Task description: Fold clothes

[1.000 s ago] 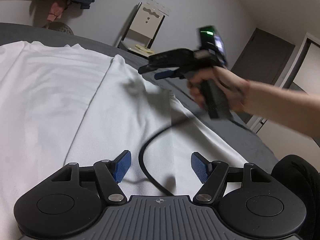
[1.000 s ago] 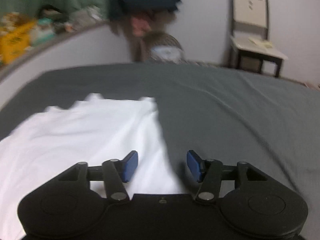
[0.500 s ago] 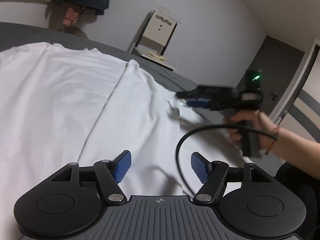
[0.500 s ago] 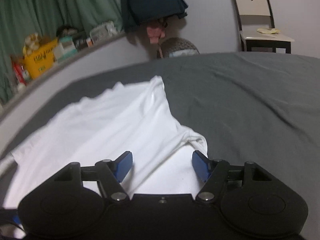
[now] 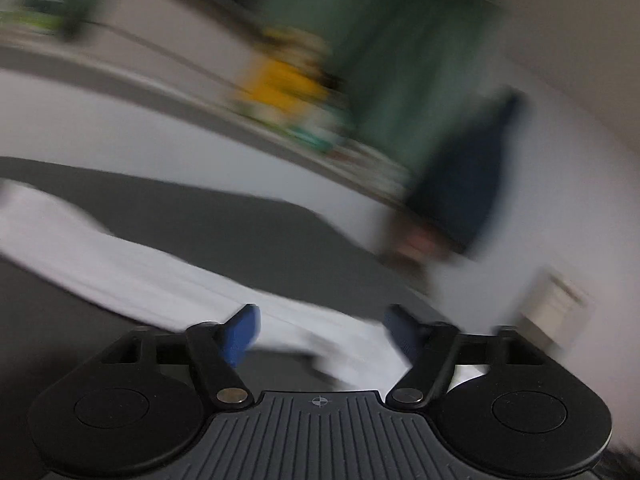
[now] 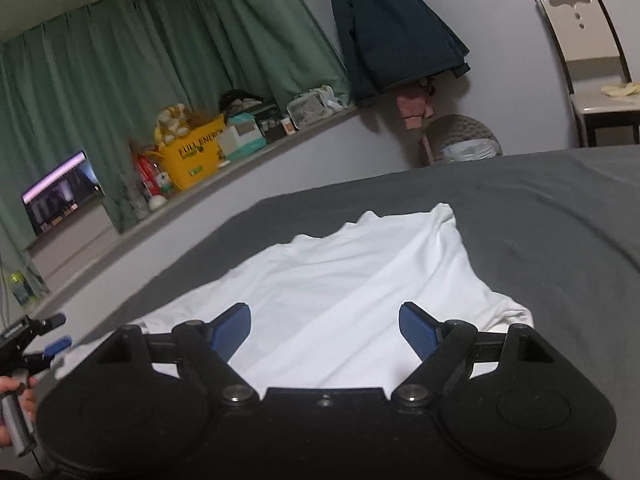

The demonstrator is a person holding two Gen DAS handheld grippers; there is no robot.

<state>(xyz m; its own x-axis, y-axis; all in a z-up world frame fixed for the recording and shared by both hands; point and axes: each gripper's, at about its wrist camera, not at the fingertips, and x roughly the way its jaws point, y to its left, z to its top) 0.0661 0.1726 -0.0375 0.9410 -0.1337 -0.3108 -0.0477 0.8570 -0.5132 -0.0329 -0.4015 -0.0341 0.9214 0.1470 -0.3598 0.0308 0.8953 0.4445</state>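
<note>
Cloth point(image 6: 352, 280), white, smooth, creased, lies on matte grey bedsheet point(image 6: 560, 248).

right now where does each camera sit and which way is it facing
Left wrist: on the left gripper, jaws open, sweeping blurred over the white shirt and grey bed toward the green curtain wall; no hand shows.
Right wrist: on the right gripper, jaws open, looking across the shirt toward the curtain, hanging jacket and chair; the other gripper and hand show lower left.
Shared: shirt, bed, curtain, jacket.
</note>
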